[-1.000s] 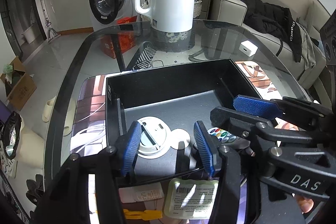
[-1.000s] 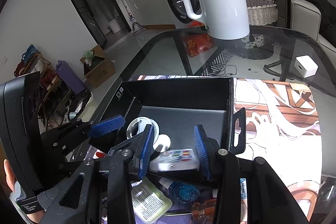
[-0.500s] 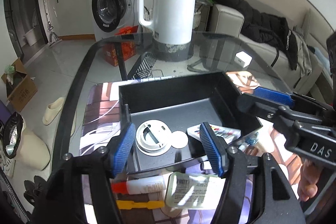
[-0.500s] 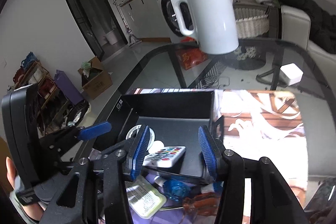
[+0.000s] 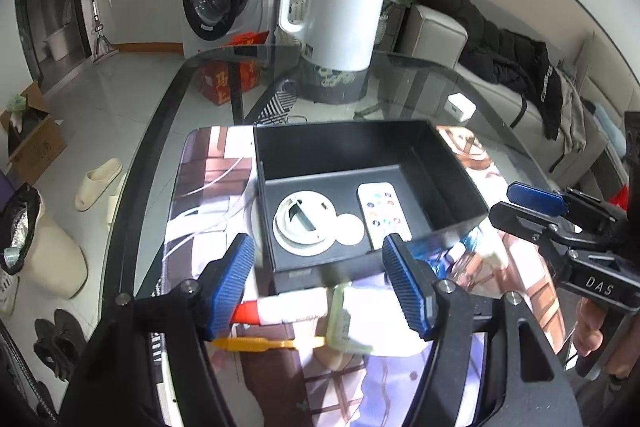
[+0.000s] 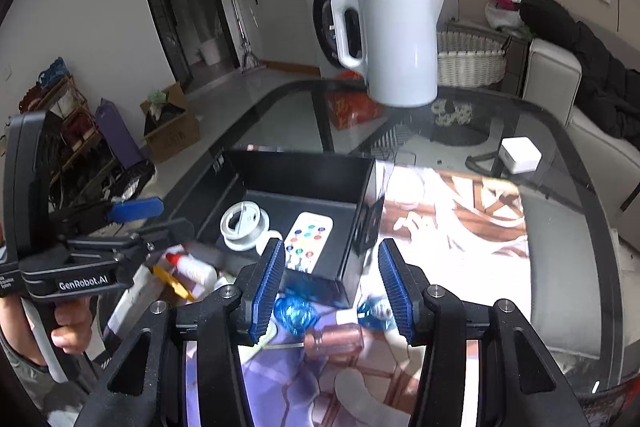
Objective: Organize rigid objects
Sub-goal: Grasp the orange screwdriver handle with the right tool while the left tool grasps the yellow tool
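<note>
On the glass surface [image 5: 168,131], with a white kettle [image 5: 334,13] at 12 o'clock, the remote [image 5: 384,211] now lies flat in the black box [image 5: 452,163], both tongs [image 5: 320,281] [image 6: 332,281] drawn back, wide open, empty.

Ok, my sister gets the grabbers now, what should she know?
Left gripper: open, holding nothing, above the glue tube and yellow stick.
Right gripper: open, holding nothing, above the blue bottles and brown bottle.
Done: the remote, the white round holder and a small white disc lie in the black box.
Left: the glue tube, yellow stick, packet and bottles lie on the mat in front of the box.
</note>
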`<control>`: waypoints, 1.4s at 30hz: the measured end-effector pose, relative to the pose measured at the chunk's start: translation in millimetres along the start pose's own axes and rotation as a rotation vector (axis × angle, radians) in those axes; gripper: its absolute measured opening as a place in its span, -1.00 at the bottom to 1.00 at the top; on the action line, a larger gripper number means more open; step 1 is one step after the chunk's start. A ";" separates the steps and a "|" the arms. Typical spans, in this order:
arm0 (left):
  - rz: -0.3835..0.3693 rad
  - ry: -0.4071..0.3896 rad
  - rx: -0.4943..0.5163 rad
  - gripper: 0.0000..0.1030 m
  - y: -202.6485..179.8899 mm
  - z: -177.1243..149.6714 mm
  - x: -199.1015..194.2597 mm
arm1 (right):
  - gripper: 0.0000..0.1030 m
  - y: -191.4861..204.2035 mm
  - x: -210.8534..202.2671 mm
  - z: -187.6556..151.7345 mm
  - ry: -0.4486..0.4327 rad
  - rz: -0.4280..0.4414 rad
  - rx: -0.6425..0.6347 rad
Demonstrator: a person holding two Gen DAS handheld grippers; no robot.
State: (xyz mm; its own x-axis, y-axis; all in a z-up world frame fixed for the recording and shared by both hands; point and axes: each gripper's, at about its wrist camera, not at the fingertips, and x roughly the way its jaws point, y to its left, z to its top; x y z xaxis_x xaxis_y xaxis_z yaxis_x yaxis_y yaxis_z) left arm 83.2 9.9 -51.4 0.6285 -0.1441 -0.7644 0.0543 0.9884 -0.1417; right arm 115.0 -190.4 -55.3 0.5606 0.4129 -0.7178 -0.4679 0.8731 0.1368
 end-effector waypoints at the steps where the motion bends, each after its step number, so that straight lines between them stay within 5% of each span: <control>1: 0.005 0.007 0.011 0.30 -0.7 -1.5 1.1 | -0.03 -1.1 1.9 -2.7 0.016 0.011 0.011; 17: 0.091 0.159 0.143 0.46 5.4 -42.0 30.7 | -0.03 -5.4 40.9 -29.4 0.200 0.049 0.014; 31: 0.029 0.182 0.117 0.46 15.1 -49.3 24.6 | -0.03 -7.7 63.7 -43.1 0.266 0.040 0.005; 37: -0.014 0.262 0.131 0.45 9.5 -63.7 30.8 | -0.03 -15.3 55.8 -49.3 0.279 0.056 0.006; 40: -0.007 0.269 0.176 0.39 0.7 -68.2 28.8 | -0.03 -20.2 51.8 -53.6 0.283 0.059 0.011; 42: 0.012 0.263 0.211 0.11 -6.5 -68.5 28.2 | -0.03 -22.2 52.2 -58.4 0.299 0.050 0.006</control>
State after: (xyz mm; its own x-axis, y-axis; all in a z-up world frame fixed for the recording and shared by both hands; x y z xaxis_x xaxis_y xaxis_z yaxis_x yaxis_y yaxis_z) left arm 47.4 -3.8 -115.2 0.4101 -0.1126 -0.9051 0.2247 0.9742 -0.0194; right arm 114.7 -203.3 -135.6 0.3104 0.3614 -0.8792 -0.4853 0.8556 0.1804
